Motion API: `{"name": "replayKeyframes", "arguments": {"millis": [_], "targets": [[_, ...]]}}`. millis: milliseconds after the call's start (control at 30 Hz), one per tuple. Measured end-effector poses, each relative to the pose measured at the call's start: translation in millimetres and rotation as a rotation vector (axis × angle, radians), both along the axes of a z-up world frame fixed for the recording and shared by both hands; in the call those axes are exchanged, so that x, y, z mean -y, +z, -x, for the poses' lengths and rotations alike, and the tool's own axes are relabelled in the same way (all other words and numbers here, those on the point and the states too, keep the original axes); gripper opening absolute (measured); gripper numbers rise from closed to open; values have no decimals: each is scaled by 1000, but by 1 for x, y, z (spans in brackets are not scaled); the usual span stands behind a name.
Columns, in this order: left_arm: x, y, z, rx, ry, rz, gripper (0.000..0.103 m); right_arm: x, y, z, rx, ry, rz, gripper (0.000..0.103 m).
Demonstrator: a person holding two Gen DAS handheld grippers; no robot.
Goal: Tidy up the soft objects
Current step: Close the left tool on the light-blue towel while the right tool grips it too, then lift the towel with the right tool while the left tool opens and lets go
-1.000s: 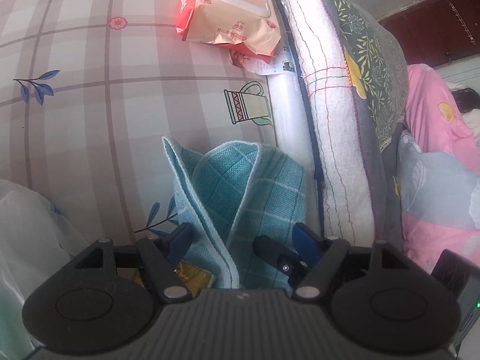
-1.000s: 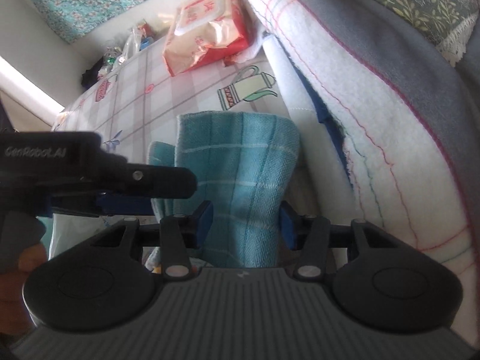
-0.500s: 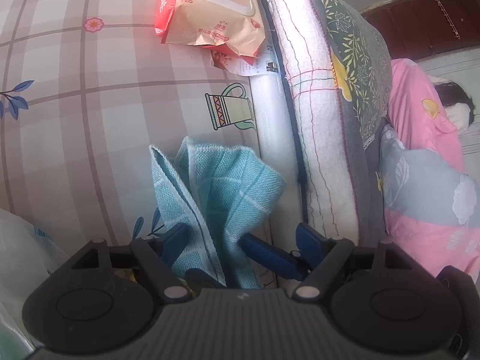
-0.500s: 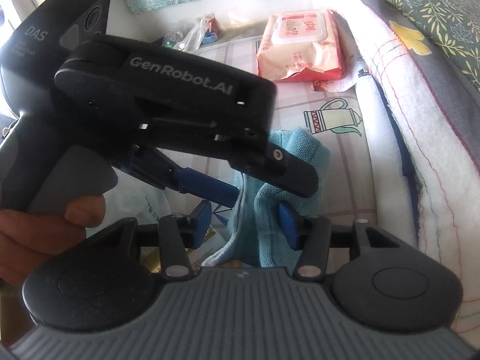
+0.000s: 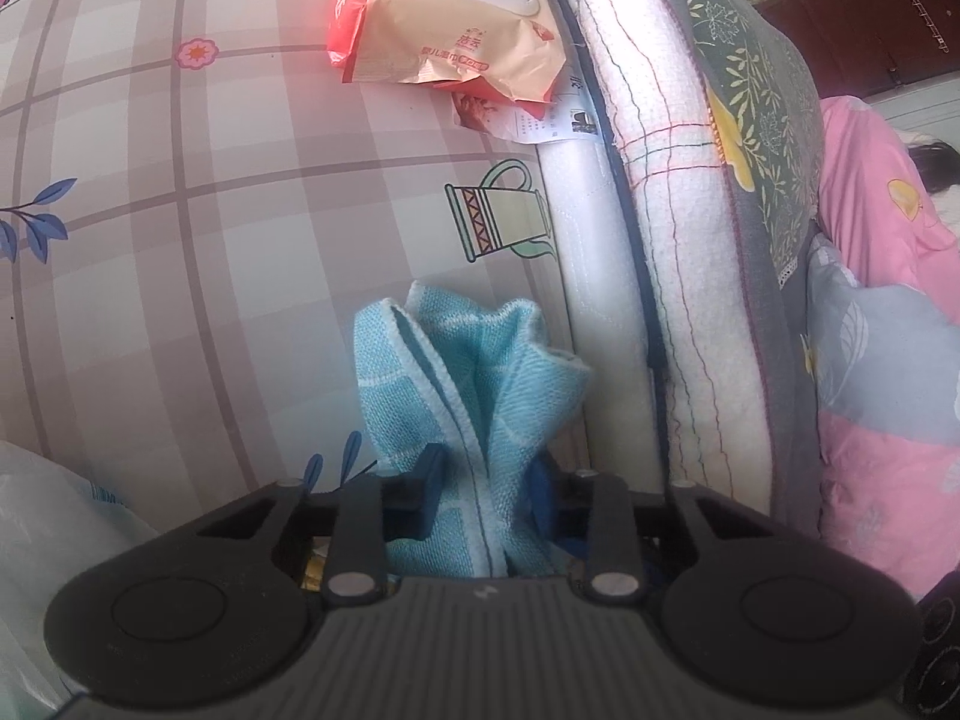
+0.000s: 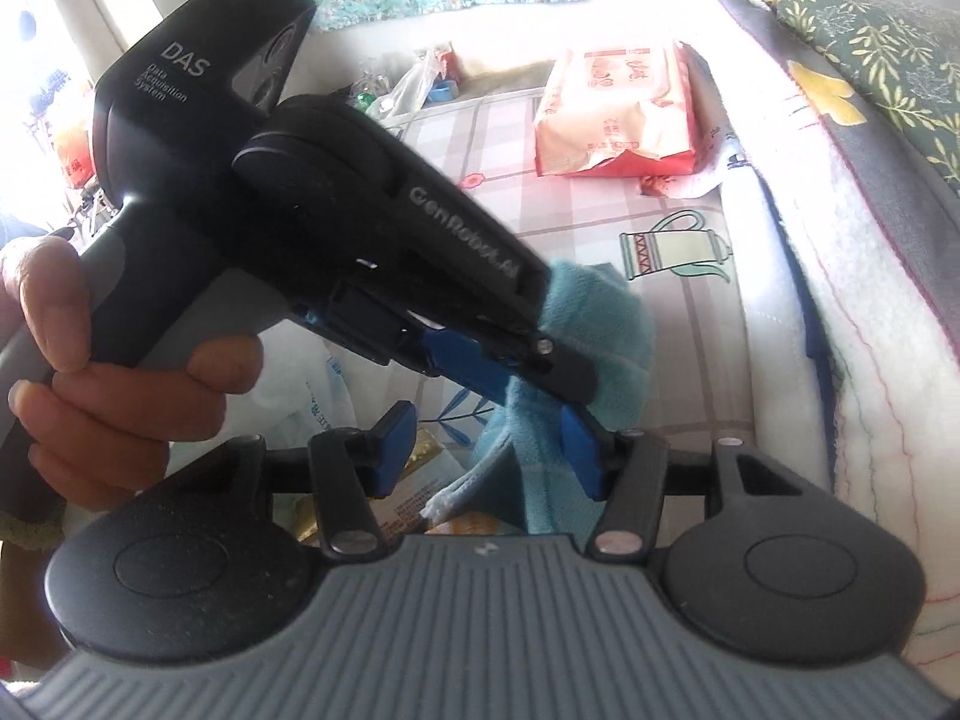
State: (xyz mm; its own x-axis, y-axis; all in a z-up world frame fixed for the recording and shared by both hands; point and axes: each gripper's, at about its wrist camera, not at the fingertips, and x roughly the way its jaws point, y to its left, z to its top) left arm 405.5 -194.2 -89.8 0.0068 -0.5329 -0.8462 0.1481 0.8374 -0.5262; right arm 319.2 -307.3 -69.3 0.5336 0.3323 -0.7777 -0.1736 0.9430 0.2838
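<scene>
A teal checked cloth hangs bunched above the patterned bedsheet. My left gripper is shut on its folded middle, both blue pads pressed into the fabric. In the right wrist view the same left gripper reaches in from the left, held by a person's hand, and pinches the cloth. My right gripper is just below it with its jaws opening. The cloth's lower end hangs between them against the right finger, while the left finger stands apart from it.
A pink pack of wet wipes lies farther up the sheet. A thick white blanket and a floral quilt are stacked along the right. Pink bedding lies beyond. A white plastic bag sits at the lower left.
The left jaws closed on the cloth. The right jaws spread and let go of it. The left gripper swung into the right wrist view, and the cloth bunched up.
</scene>
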Motion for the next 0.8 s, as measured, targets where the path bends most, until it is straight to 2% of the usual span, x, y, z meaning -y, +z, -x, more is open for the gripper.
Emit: {"name": "replayKeyframes", "arguments": {"millis": [100, 333, 400, 500, 600, 800], "targets": [[-1, 1, 1, 8, 8, 15, 16, 9, -1, -5, -9, -56, 1, 57], [4, 23, 12, 62, -2, 51, 11, 18, -15, -21, -82, -154, -69, 56], [4, 31, 17, 80, -4, 51, 11, 19, -15, -19, -70, -176, -69, 42], [2, 44, 25, 98, -6, 75, 8, 19, -10, -4, -45, -203, -71, 26], [2, 62, 36, 136, -11, 103, 8, 25, 5, 13, -4, -216, -49, 18], [-5, 111, 66, 253, -32, 159, 6, 27, 34, 40, 101, -246, 9, 9]]}}
